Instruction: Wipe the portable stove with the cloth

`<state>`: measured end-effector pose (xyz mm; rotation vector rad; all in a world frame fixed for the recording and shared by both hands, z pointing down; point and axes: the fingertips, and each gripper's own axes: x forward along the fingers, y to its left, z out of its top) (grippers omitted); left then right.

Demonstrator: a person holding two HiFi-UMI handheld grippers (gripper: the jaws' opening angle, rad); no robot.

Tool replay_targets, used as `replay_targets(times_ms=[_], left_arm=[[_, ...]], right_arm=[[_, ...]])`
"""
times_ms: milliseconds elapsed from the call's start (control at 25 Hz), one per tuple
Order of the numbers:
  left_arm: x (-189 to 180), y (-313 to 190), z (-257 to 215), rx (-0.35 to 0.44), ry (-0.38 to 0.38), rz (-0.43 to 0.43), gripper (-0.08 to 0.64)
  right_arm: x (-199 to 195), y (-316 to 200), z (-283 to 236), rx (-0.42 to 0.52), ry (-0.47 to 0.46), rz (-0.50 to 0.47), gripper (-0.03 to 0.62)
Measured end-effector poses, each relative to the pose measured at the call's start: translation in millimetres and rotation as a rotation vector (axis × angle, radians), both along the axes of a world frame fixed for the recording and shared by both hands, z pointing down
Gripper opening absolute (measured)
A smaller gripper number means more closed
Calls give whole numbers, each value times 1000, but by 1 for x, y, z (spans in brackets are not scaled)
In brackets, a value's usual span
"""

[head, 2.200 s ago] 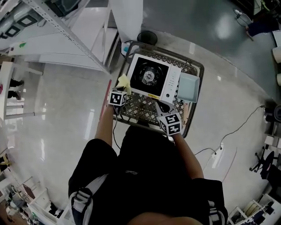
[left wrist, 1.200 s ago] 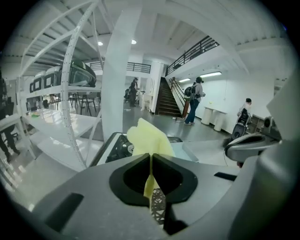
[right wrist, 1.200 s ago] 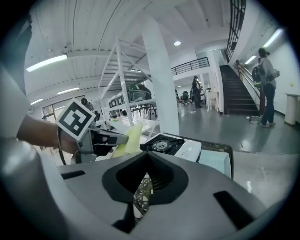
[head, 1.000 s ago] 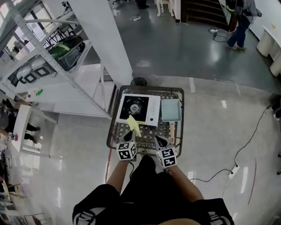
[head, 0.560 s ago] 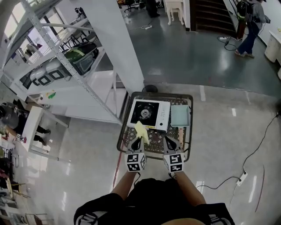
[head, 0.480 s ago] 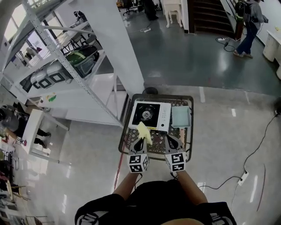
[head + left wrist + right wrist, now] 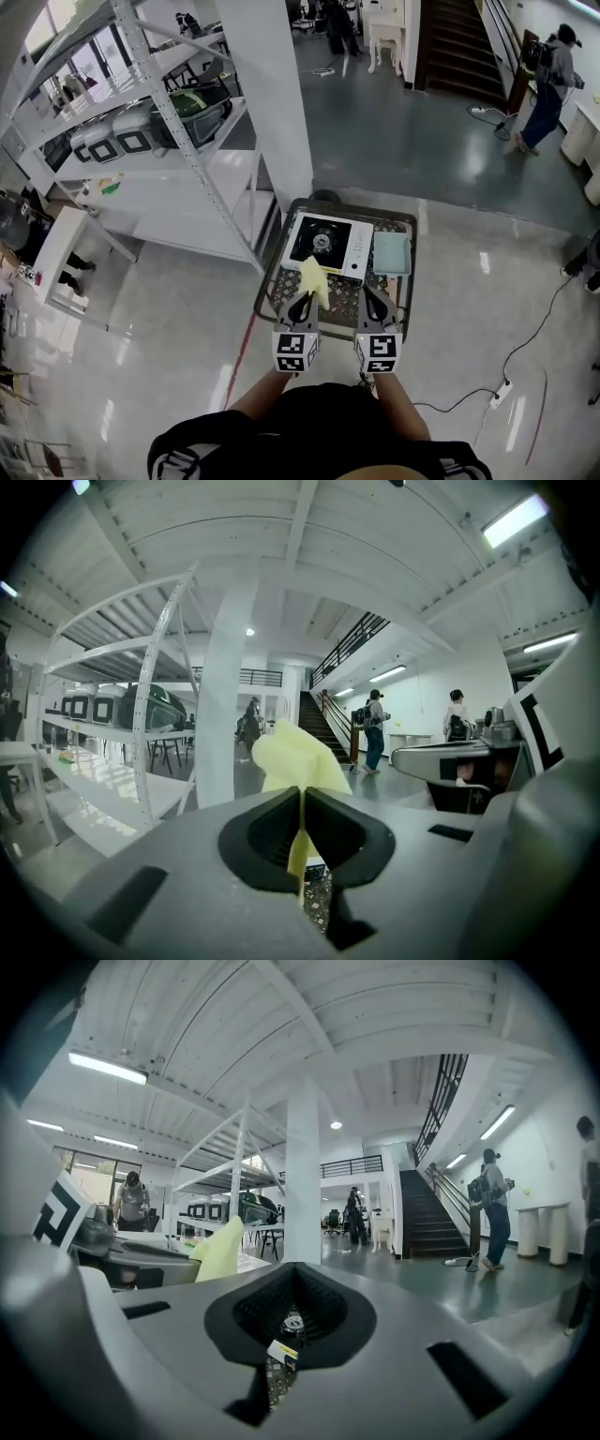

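Large hall with a glossy floor (image 7: 141, 356), a white rack (image 7: 159, 103) and pillar (image 7: 267, 84) at left, and stairs (image 7: 459, 47) at the back. At centre stands a wire-mesh cart (image 7: 339, 298) carrying the stove (image 7: 326, 246), which is white with a dark burner. Just beside the stove, on the right, lies a pale blue tray (image 7: 390, 253).

Both grippers hover over the cart's near edge, short of the stove and not touching it. The left gripper (image 7: 303, 300) is clamped on the yellow cloth (image 7: 313, 279). The cloth rises in a crumpled peak beyond the jaws, with a thin fold pinched between them. The right gripper (image 7: 370, 298) has its jaws drawn together and holds nothing; only mesh and a bit of the stove show through the slit.

Judged stage: approach, with wiping not yet begun. To wipe well:
- Tip the left gripper down so that the free cloth, not the jaw tips, meets the top plate.
- Sweep in overlapping passes.
- Go lightly round the burner, where the cloth could snag.
- The right gripper could steady the stove's near edge against sliding on the mesh.
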<state>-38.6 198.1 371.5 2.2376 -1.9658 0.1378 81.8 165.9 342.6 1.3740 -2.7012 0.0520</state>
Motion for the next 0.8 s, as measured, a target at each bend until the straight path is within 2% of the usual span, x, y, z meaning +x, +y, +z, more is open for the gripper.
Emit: replay_targets(times_ms=[800], left_arm=[[-7, 25, 0, 21, 12, 90, 31]], right_arm=[[-13, 37, -3, 24, 67, 66, 5]])
